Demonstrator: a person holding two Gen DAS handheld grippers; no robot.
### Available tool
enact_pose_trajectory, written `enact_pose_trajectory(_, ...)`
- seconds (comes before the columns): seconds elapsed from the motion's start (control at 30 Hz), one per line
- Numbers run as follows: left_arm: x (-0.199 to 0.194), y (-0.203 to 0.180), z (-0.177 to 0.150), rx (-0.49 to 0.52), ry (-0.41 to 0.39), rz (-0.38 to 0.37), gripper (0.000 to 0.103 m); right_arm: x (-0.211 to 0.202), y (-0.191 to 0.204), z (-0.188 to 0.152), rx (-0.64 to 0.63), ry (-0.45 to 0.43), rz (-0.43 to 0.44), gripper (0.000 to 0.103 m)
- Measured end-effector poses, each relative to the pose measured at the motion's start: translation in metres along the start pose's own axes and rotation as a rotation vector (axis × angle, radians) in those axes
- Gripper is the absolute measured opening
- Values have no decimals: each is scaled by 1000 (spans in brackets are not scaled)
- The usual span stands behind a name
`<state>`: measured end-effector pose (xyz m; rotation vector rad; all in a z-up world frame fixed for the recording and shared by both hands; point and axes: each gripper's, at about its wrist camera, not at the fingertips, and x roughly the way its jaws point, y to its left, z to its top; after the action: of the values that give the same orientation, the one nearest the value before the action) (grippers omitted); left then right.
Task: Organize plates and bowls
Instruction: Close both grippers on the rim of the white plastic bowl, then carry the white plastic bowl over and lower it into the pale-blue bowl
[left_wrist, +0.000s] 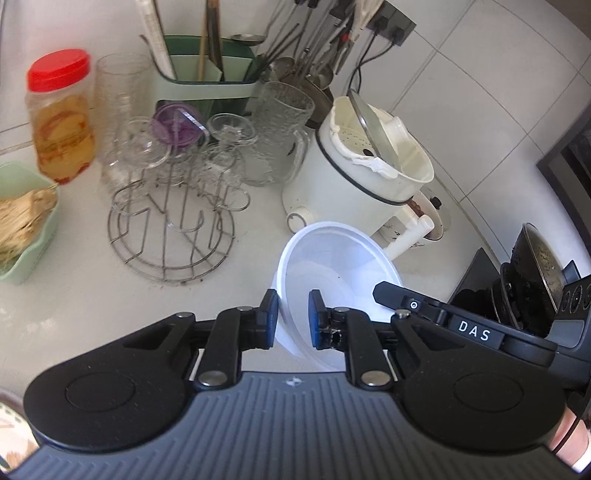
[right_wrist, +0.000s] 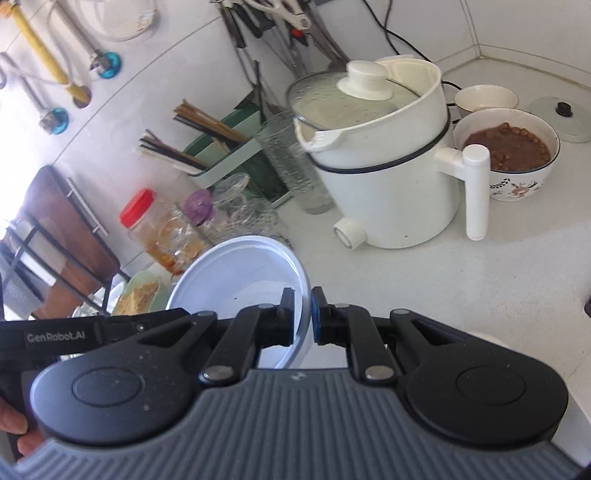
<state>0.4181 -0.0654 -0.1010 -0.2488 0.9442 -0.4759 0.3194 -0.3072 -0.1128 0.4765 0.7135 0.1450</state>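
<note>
between the two grippers, above the white counter (left_wrist: 92, 295), hangs a white bowl (left_wrist: 332, 266), tilted and lifted clear of the surface. the left gripper (left_wrist: 293, 319) pinches the bowl's rim at its 7 o'clock edge, one blue pad (left_wrist: 272, 317) outside the wall and the other inside. the right gripper (right_wrist: 303, 317) is clamped on the opposite rim, at the bowl's 4 o'clock edge in its own view, with the thin wall squeezed between the pads. in the left view the right gripper's black finger reaches in from 3 o'clock onto the bowl.

the left view alone shows a wire glass rack (left_wrist: 171, 236) at 10 o'clock, a mint dish (left_wrist: 40, 229) at 9 o'clock and dark pans (left_wrist: 532, 280) at 3 o'clock. the right view alone shows a flowered bowl of brown food (right_wrist: 509, 155) at 2 o'clock, a glass lid (right_wrist: 561, 118) beyond it, and pipes on the wall at 10 o'clock. both views show the white electric pot (right_wrist: 391, 173), the red-capped jar (left_wrist: 61, 118) and the green utensil holder (left_wrist: 207, 74).
</note>
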Motion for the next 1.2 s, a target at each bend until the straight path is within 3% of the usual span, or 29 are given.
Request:
enact_pose_trajectory(0.7,-47,37,-28,-140,-59,125,20,10,44,-20,-60,54,118,13)
enact_pose_trajectory(1.2,-59,73,-66,-244,-26,220,20,36,72,-50,-149,216,153,14)
